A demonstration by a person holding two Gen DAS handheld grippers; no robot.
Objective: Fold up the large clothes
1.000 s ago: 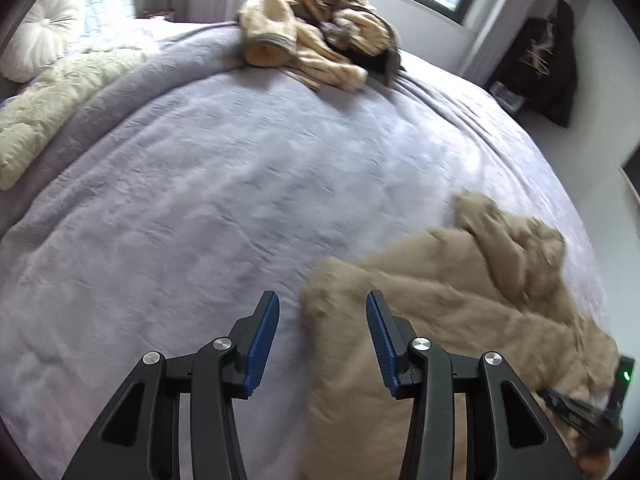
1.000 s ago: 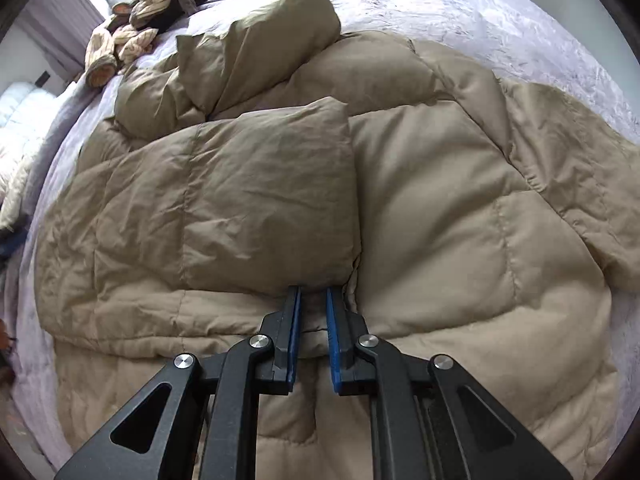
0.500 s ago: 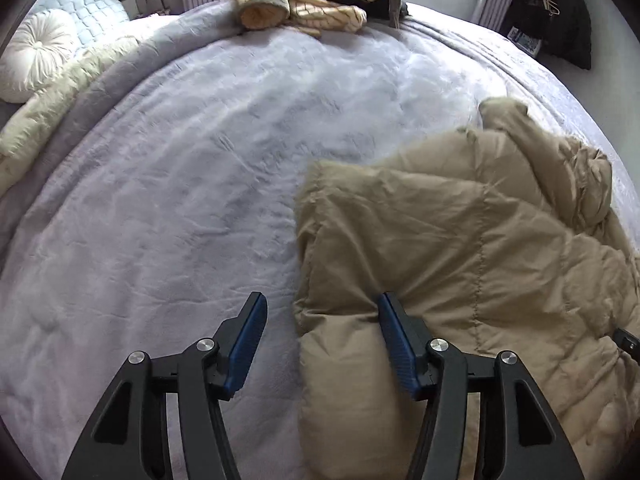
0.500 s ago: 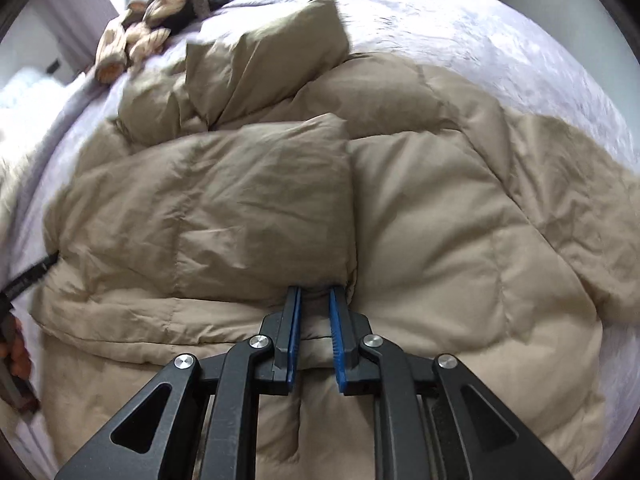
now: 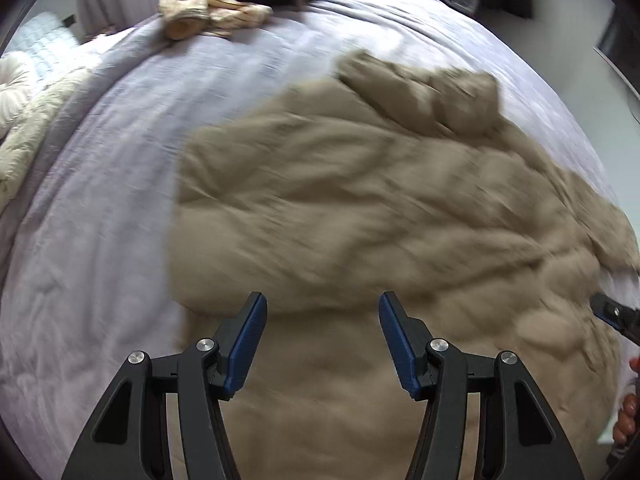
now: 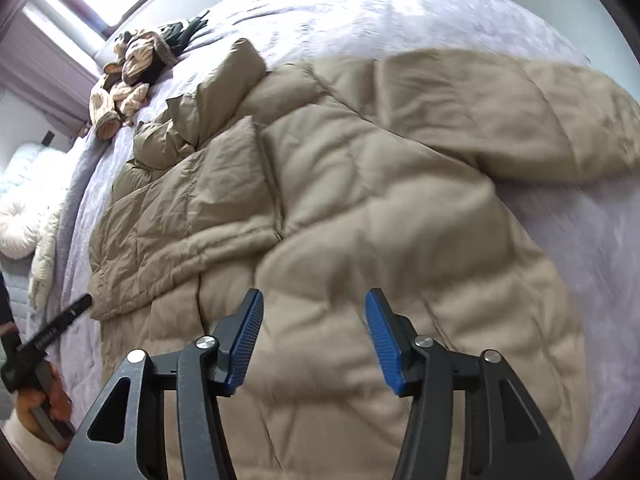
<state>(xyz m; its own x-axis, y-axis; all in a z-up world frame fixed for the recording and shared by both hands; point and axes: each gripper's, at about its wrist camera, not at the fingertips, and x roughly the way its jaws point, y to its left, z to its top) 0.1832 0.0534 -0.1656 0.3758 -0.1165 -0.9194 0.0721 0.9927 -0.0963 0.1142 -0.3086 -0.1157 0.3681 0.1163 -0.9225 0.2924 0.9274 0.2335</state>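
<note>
A tan quilted puffer jacket (image 5: pixel 360 208) (image 6: pixel 360 208) lies spread on the lilac bedspread (image 5: pixel 100 220) (image 6: pixel 420 12), one side folded over its middle. My left gripper (image 5: pixel 322 330) hovers open over the jacket's near part, nothing between its blue pads. My right gripper (image 6: pixel 314 332) hangs above the jacket's lower half; its jaws are opening and nothing is between them. The left view is blurred by motion. A sleeve (image 6: pixel 520 112) stretches out to the right.
A heap of striped beige and dark clothes (image 5: pixel 224 4) (image 6: pixel 132 72) sits at the bed's far edge. White cushions and a cream throw (image 5: pixel 24 120) (image 6: pixel 28 216) lie at the left. A hand holding the other gripper's handle (image 6: pixel 44 396) shows at the lower left.
My right gripper let go of the folded jacket edge, opened wide and rose. My left gripper swung right from beside the jacket to above it.
</note>
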